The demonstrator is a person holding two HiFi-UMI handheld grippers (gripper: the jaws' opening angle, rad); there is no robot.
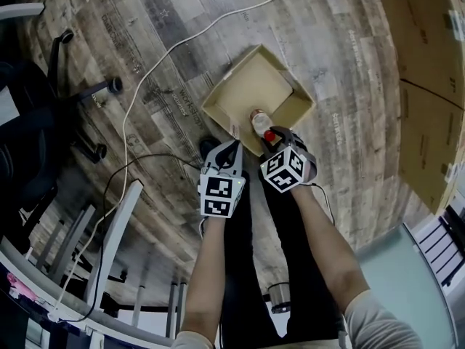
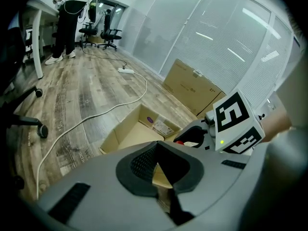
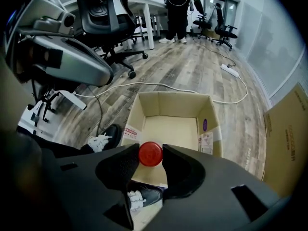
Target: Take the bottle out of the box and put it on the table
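An open cardboard box (image 1: 219,95) sits on the wooden floor in front of my feet. A clear bottle (image 1: 259,121) with a red cap (image 3: 150,154) stands at the box's near edge. My right gripper (image 3: 150,163) points steeply down over it, and the cap fills the gap between both pads, so it is shut on the bottle. In the head view this gripper (image 1: 280,134) covers the bottle's top. My left gripper (image 1: 230,147) hovers just left of it above the box's near corner, with fingertips meeting and nothing held (image 2: 156,144).
A white cable (image 1: 156,64) runs across the floor left of the box. An office chair (image 1: 43,115) and desk legs (image 1: 120,224) stand at the left. Large flat cartons (image 1: 425,86) lean at the right. A person (image 3: 177,8) stands far off.
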